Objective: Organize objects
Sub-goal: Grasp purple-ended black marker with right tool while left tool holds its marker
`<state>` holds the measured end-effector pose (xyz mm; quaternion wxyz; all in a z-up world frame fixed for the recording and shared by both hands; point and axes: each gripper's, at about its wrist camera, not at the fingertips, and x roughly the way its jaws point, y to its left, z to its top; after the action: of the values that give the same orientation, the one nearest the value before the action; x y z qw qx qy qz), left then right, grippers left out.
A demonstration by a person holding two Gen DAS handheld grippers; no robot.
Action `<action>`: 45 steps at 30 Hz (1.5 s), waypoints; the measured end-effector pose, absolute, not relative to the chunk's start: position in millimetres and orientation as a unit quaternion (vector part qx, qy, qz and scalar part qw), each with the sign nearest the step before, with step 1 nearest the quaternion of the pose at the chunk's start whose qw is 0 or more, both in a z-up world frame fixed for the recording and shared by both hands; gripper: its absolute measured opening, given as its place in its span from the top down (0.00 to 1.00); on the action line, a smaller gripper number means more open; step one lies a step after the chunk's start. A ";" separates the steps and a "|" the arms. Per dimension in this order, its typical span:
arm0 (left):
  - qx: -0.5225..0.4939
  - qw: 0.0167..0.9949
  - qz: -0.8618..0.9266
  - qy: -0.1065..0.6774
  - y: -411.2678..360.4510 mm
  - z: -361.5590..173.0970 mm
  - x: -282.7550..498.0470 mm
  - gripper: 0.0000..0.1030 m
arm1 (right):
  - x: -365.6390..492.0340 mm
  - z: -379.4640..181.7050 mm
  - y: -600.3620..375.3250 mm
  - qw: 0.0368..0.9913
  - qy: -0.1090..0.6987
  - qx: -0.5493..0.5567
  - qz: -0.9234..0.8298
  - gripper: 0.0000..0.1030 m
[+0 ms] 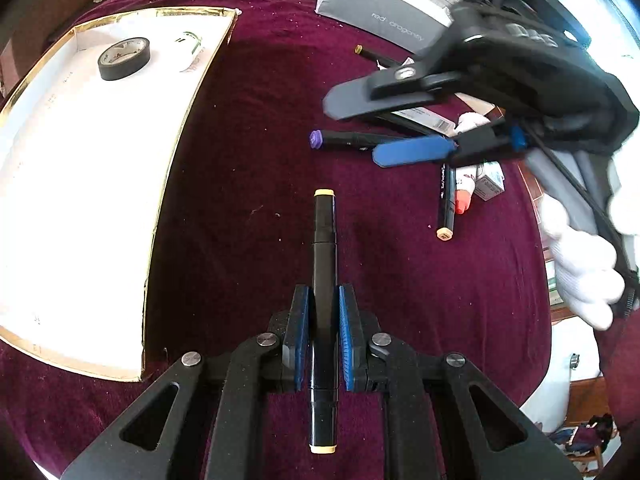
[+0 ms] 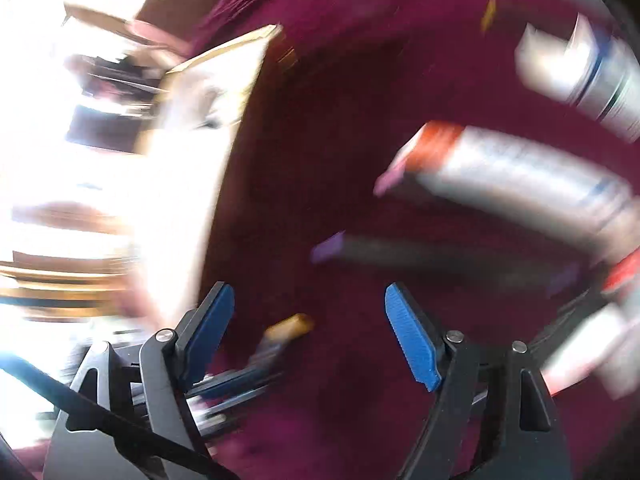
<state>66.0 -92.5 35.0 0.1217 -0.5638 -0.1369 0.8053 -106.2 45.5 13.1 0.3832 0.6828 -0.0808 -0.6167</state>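
You are holding a black marker with cream caps (image 1: 324, 280) in your left gripper (image 1: 324, 336). The blue pads are clenched on the middle of its barrel, so it is pointing straight ahead with one cap at each end free. I think you are holding it this way so it can be carried to the white tray with the gold rim (image 1: 188, 100), which is lying to the left of the marker. Inside the tray a roll of black tape (image 1: 125, 58) and a small white item (image 1: 192, 50) are already resting, so the tray seems to be the collecting place.

Your right gripper (image 1: 364, 130) is released, with its jaws standing wide apart and nothing between them. It is hovering to the right of the tray, over a purple-capped marker (image 1: 344, 140), probably to take it next. Other markers and small tubes are lying near that one, still waiting.

Everything is lying on a dark red velvet cloth (image 1: 248, 184) covering the table. A grey box (image 1: 384, 4) is standing far beyond the tray. The right wrist view is too blurred for details.
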 end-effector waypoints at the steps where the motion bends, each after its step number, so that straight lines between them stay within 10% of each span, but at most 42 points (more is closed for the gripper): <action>1: -0.563 0.122 0.806 -0.137 -92.4 34.8 65.4 0.89 | -105.8 15.9 52.7 0.372 -0.087 0.678 -0.628 0.25; 23: -0.559 0.125 0.807 -0.142 -91.8 36.8 67.1 0.89 | -116.9 5.7 90.0 0.157 -0.126 0.666 -0.719 0.26; 26: -0.561 0.127 0.806 -0.139 -89.4 35.9 68.2 0.89 | -118.6 8.0 71.9 0.124 -0.090 0.652 -0.743 0.33; 29: -0.562 0.129 0.805 -0.138 -88.6 35.3 70.1 0.89 | -115.8 12.1 48.9 0.110 -0.026 0.625 -0.773 0.68; 32: -0.562 0.129 0.805 -0.138 -90.5 34.7 70.6 0.89 | -106.1 10.9 35.9 0.118 0.027 0.618 -0.777 0.82; 45: -0.569 0.132 0.804 -0.111 -83.9 18.0 54.4 0.89 | -52.9 10.3 104.3 0.161 -0.020 0.665 -0.729 0.88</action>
<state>54.4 -83.9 18.0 0.1318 -0.5695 -0.1106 0.8038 -52.9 104.3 10.3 0.1613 0.6646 -0.0197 -0.7293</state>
